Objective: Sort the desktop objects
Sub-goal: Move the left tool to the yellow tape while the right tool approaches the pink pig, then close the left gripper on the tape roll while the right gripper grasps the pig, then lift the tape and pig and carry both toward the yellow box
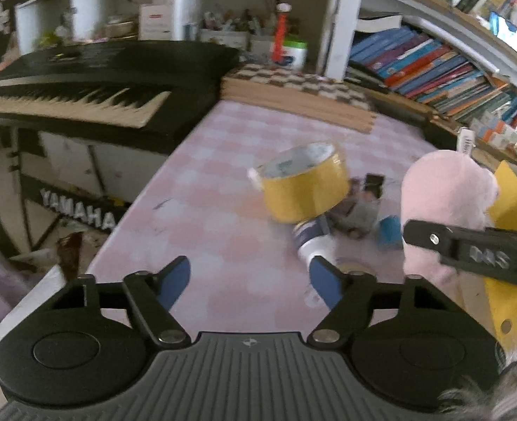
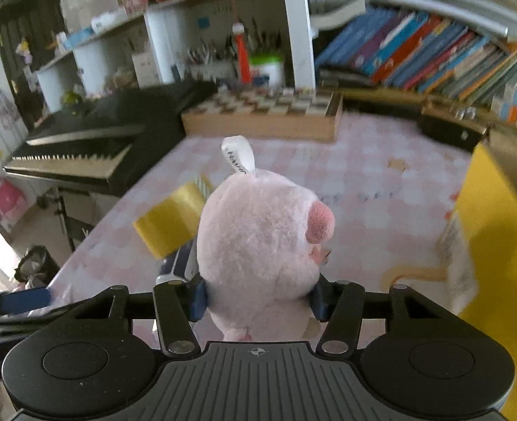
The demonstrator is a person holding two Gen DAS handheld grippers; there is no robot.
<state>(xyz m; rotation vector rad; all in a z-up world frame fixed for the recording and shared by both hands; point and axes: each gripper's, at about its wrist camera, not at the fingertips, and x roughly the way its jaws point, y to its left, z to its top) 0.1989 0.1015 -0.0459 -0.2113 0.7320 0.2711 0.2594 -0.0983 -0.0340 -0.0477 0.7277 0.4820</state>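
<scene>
My right gripper (image 2: pixel 258 298) is shut on a pink plush toy (image 2: pixel 258 242), its blue pads pressing into both sides of the toy's lower body, which sits a little above the pink checked tablecloth (image 2: pixel 363 175). From the left wrist view the same plush toy (image 1: pixel 444 196) shows at the right, with the right gripper's black finger across it. My left gripper (image 1: pixel 251 277) is open over bare cloth with nothing between its fingers. Ahead of it a yellow tape roll (image 1: pixel 304 186) lies tilted on a white and blue bottle (image 1: pixel 312 242) and some small items.
A yellow box (image 2: pixel 493 238) stands at the table's right edge. A wooden chessboard box (image 2: pixel 262 115) sits at the back, beside a black keyboard (image 1: pixel 83 84) left of the table. Bookshelves (image 1: pixel 433 66) line the back right. A small blue item (image 1: pixel 390 231) lies near the bottle.
</scene>
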